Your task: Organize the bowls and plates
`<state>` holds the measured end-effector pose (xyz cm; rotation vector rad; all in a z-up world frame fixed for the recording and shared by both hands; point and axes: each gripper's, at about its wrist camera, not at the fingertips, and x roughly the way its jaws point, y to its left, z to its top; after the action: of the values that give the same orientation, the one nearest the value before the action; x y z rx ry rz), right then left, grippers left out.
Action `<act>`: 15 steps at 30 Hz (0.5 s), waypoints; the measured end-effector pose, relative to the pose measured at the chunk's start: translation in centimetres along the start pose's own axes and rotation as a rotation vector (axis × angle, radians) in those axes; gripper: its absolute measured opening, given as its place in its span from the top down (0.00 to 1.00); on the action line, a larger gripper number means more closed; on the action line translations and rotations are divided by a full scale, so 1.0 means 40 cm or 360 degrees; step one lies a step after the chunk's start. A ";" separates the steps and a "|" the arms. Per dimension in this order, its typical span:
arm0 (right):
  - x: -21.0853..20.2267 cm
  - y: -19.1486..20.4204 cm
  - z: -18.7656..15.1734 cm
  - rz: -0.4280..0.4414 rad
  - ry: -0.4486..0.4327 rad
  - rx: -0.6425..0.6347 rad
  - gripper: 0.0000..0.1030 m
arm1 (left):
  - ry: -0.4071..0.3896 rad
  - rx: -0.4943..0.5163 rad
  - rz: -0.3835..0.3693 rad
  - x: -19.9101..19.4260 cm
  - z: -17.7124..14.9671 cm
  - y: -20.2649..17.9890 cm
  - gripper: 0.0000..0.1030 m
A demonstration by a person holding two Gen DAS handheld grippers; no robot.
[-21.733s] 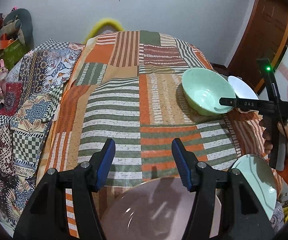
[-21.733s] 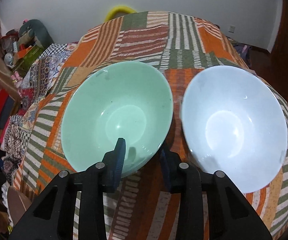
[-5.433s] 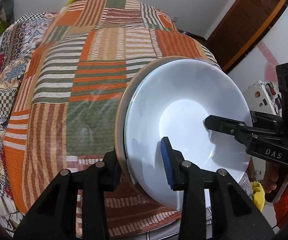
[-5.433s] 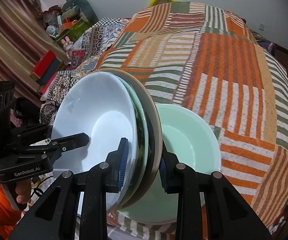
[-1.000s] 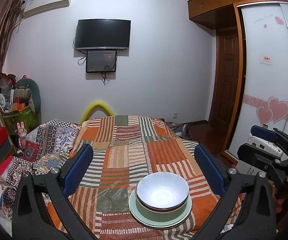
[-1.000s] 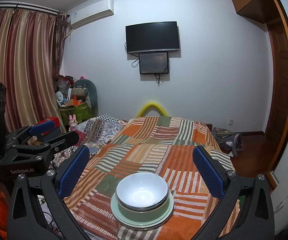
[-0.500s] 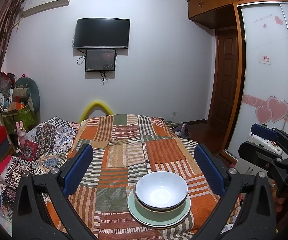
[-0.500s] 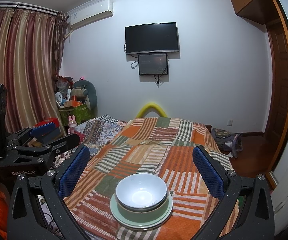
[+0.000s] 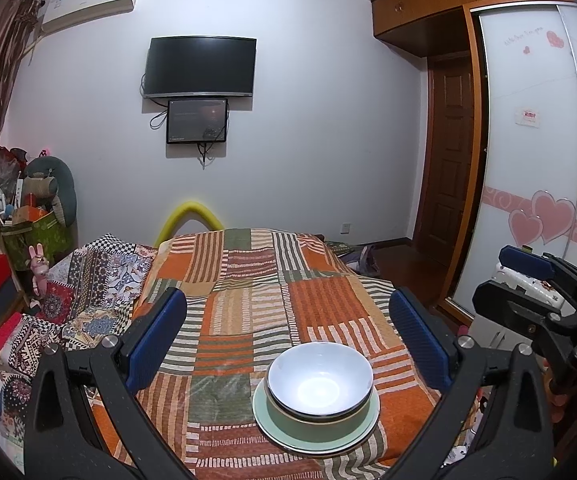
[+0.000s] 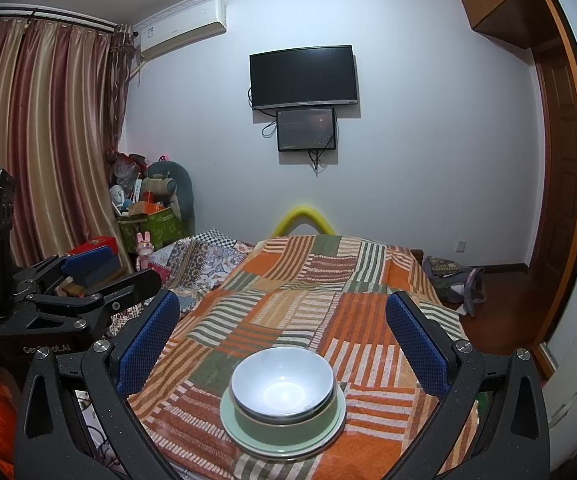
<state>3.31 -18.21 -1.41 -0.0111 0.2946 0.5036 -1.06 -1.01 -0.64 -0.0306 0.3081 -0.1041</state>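
Note:
A stack of nested bowls sits near the front edge of the patchwork-covered table: a white bowl on top, green bowls under it, a wide pale green one at the bottom. My left gripper is open, pulled back and raised, its blue pads wide apart with nothing between them. My right gripper is open likewise, framing the stack from a distance. Each gripper also shows in the other's view, the right gripper at the right edge and the left gripper at the left edge.
A patterned bedspread lies left of the table, with boxes and toys piled in the corner. A yellow curved thing sticks up behind the table. A wardrobe with heart decals and a door stand on the right.
Long before, the bowls stood apart; both grippers then held the stack together. In the last second both open grippers have barely shifted, and the stack has stayed put.

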 end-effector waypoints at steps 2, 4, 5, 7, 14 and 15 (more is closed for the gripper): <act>0.000 0.001 0.000 -0.0001 0.0000 0.0001 0.00 | -0.0001 0.0002 -0.0007 -0.001 0.000 -0.001 0.00; 0.000 0.001 -0.001 -0.0001 -0.0001 0.0001 0.00 | -0.0001 -0.0002 -0.0021 0.000 0.001 -0.001 0.00; 0.000 0.001 -0.001 -0.0001 -0.0001 0.0002 0.00 | 0.0004 -0.0005 -0.0034 0.002 0.001 -0.001 0.00; 0.000 0.002 -0.001 -0.0009 -0.0004 0.0003 0.00 | 0.0011 -0.0010 -0.0047 0.003 0.001 -0.001 0.00; 0.003 0.003 -0.003 -0.0010 0.0000 0.0003 0.00 | 0.0015 -0.0011 -0.0056 0.003 0.003 0.000 0.00; 0.004 0.003 -0.003 -0.0009 0.0002 0.0004 0.00 | 0.0018 -0.0013 -0.0059 0.003 0.002 0.000 0.00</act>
<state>3.36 -18.03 -1.58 -0.0098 0.2964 0.4978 -0.91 -1.02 -0.60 -0.0436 0.3194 -0.1401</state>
